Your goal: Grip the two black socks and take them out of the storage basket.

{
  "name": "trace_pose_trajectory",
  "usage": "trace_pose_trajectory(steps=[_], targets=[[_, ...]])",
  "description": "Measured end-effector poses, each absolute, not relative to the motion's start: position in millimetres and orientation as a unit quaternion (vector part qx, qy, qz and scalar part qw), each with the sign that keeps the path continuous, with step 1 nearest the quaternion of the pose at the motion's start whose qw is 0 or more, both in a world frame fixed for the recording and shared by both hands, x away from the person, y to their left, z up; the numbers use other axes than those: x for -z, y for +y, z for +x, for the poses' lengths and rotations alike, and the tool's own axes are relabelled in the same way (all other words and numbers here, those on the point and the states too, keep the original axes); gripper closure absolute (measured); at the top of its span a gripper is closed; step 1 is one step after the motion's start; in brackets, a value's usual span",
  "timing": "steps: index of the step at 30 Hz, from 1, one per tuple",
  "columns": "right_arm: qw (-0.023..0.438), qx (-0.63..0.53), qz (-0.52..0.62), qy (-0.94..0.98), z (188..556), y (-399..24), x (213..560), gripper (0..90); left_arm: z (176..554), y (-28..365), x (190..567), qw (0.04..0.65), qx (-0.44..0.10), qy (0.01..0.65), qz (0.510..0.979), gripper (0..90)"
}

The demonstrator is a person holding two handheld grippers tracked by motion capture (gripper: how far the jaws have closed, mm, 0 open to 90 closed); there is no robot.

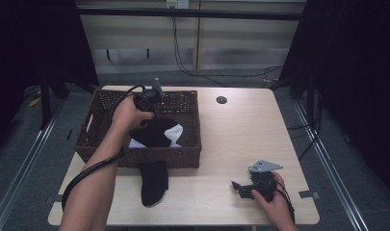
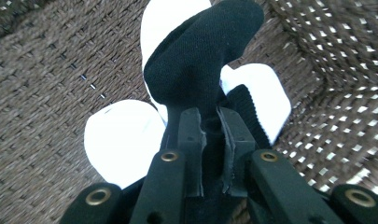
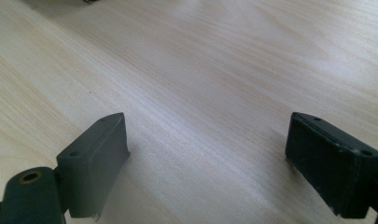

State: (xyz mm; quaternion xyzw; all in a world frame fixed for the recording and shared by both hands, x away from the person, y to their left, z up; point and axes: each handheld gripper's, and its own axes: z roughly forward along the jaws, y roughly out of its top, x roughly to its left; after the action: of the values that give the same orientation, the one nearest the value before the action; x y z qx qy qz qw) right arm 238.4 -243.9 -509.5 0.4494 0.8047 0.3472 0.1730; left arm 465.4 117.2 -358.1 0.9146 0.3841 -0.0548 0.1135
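A dark wicker basket [image 1: 188, 103] stands on the left half of the table. Over it my left gripper [image 1: 148, 115] points down, shut on a black sock [image 1: 156, 134]. In the left gripper view the jaws [image 2: 210, 128] pinch the black sock [image 2: 200, 60], which bunches up above white socks [image 2: 121, 140] lying on the woven basket floor [image 2: 46, 93]. Another black sock [image 1: 153, 185] lies on the table just in front of the basket. My right gripper [image 1: 238, 189] rests low near the table's front right; its jaws [image 3: 210, 158] stand open over bare wood with nothing between them.
A white sock [image 1: 173, 134] shows in the basket beside the black one. The light wooden table [image 1: 231, 139] has a round cable hole [image 1: 221, 100] at the back. Dark curtains and cables lie beyond the table.
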Motion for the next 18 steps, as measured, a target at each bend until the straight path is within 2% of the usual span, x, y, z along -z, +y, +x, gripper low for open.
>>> trace_pose_trajectory(steps=[18], targets=[[0.177, -0.348, 0.445, 0.806, 238.9, -244.3, 510.0, 12.3, 457.8, 134.2, 287.4, 0.107, 0.046, 0.382, 0.917, 80.8]])
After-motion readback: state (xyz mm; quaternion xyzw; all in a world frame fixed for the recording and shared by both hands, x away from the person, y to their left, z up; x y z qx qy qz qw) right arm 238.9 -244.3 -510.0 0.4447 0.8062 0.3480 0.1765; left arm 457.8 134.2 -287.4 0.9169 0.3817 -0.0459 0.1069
